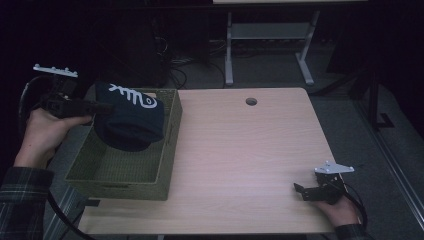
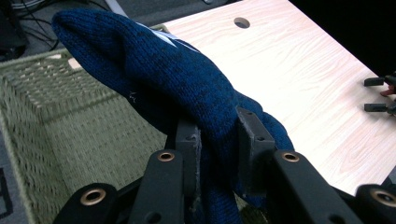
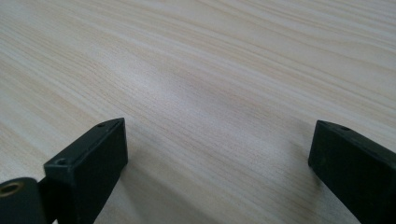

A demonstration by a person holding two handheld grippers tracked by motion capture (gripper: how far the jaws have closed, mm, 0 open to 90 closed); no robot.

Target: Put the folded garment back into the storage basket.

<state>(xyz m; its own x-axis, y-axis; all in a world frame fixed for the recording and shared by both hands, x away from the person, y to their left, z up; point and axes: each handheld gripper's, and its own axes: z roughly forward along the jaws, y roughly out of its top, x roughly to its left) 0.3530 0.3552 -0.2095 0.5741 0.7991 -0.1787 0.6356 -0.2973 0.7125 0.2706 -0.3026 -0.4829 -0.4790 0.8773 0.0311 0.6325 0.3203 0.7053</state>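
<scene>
Navy knit hat point(image 2: 187, 88) — between left gripper point(image 2: 218, 135) jaws

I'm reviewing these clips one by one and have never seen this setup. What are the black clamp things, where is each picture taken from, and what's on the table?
No robot here: a person sits at a wooden table and holds a hand-operated two-jaw tool in each hand.

The high view looks down from above the person's side. The left tool is at the left, the right tool at the lower right, low over the table.

The other two pictures come from small cameras riding on the tools, looking along their black jaws.

On the table's left part stands a green woven basket. The left tool's jaws are closed on a dark blue knitted hat with white lettering, held above the basket. The right tool's jaws stand wide apart over bare wood, holding nothing.
</scene>
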